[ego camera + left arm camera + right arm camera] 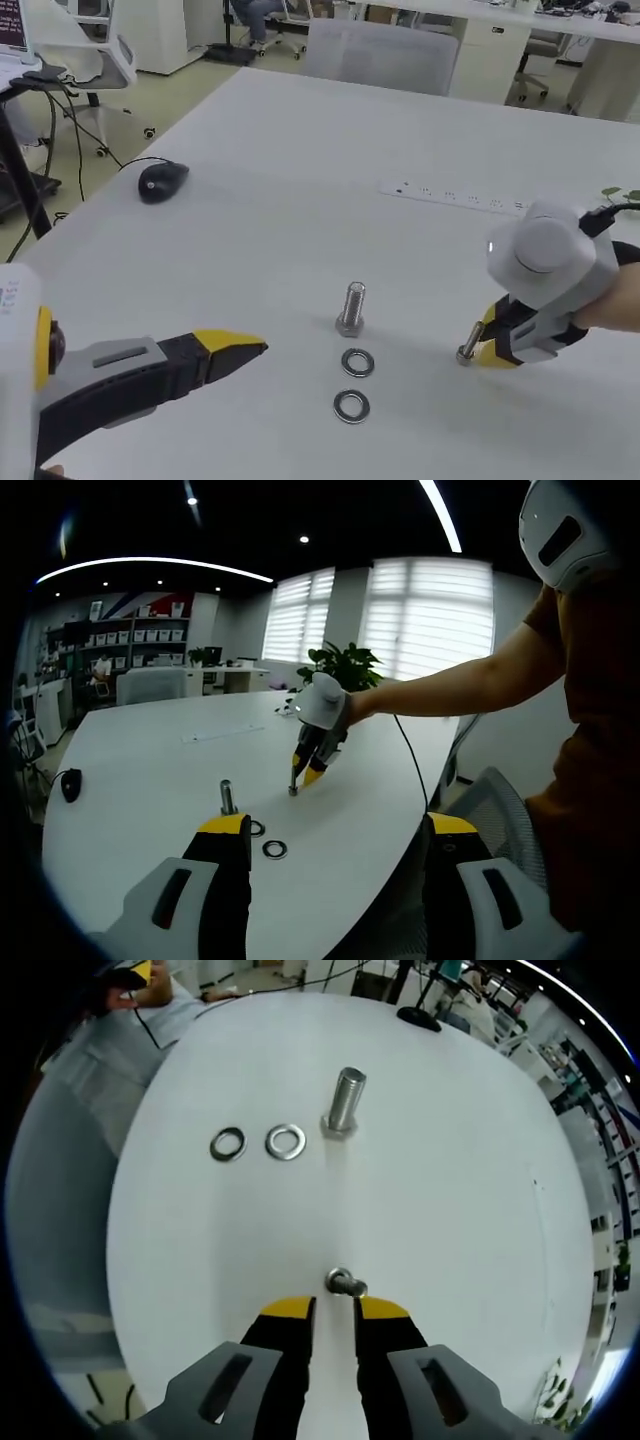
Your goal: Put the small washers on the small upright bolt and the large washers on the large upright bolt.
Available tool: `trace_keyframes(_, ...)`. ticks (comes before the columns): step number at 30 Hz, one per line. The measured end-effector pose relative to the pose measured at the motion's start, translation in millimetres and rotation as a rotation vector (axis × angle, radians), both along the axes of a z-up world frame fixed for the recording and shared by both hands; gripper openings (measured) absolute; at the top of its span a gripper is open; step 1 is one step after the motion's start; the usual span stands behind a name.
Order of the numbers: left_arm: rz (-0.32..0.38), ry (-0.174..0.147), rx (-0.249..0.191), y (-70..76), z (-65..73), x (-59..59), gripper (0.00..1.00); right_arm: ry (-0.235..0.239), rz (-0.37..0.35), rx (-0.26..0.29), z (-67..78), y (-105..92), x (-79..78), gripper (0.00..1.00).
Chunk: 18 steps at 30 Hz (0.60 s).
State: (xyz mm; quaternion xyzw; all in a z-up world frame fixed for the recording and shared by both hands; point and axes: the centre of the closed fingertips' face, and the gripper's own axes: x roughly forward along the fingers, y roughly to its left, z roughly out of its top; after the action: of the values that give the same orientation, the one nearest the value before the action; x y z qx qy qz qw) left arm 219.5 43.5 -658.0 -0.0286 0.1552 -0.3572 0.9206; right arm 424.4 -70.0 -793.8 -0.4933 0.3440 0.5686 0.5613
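The right gripper (335,1310) has its jaws drawn to a narrow gap. The small bolt (345,1282) sits directly ahead of that gap, at the tips. Whether the tips actually pinch it cannot be told.

In the head view the small bolt rests one end on the worktop (300,180) with its long axis tilted, the upper end leaning toward the gripper, so it is not yet upright.

The large bolt (345,1100) stands upright on its head well ahead of the right gripper, along nearly the same line.

Two washers (286,1141) lie flat in a row beside it: one just beside its base, the other (228,1144) next to that (they look alike in size).

The left gripper (338,825) is spread wide and holds nothing. It points toward the washers, so it is probably the better gripper to fetch them.

The bolts are bright, threaded metal. The washers are thin, shiny rings.
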Motion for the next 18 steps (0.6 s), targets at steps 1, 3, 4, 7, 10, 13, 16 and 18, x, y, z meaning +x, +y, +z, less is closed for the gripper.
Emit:
trace_keyframes(1, -0.001, -0.001, 0.001, -0.2, 0.3, -0.1, 0.69, -0.004, -0.001, 0.000, 1.6, -1.2, -0.9, 0.16)
trace_keyframes(3, -0.005, -0.005, 0.004, -1.2, 1.6, -1.0, 0.69, -0.006, -0.004, 0.001, 5.0, -3.8, -3.6, 0.16)
trace_keyframes(4, -0.007, -0.008, 0.006, -1.7, 2.4, -1.6, 0.69, -0.008, -0.004, -0.001, 6.7, -5.6, -5.4, 0.17)
trace_keyframes(7, -0.011, -0.016, 0.010, -2.7, 4.1, -3.3, 0.69, -0.012, 0.003, 0.001, 12.2, -7.1, -11.8, 0.17)
trace_keyframes(10, -0.011, -0.024, 0.008, -2.8, 6.4, -5.8, 0.69, -0.014, 0.016, 0.002, 17.0, -5.4, -20.0, 0.18)
trace_keyframes(13, -0.012, -0.037, 0.009, -2.7, 9.1, -8.8, 0.69, -0.011, 0.040, 0.006, 20.8, 0.8, -31.7, 0.18)
trace_keyframes(16, -0.012, -0.043, 0.015, -1.7, 10.5, -11.3, 0.69, -0.011, 0.076, 0.003, 22.4, 9.2, -44.3, 0.18)
trace_keyframes(18, -0.009, -0.050, 0.016, -0.1, 12.0, -12.7, 0.69, -0.006, 0.095, 0.016, 23.7, 18.6, -52.9, 0.18)
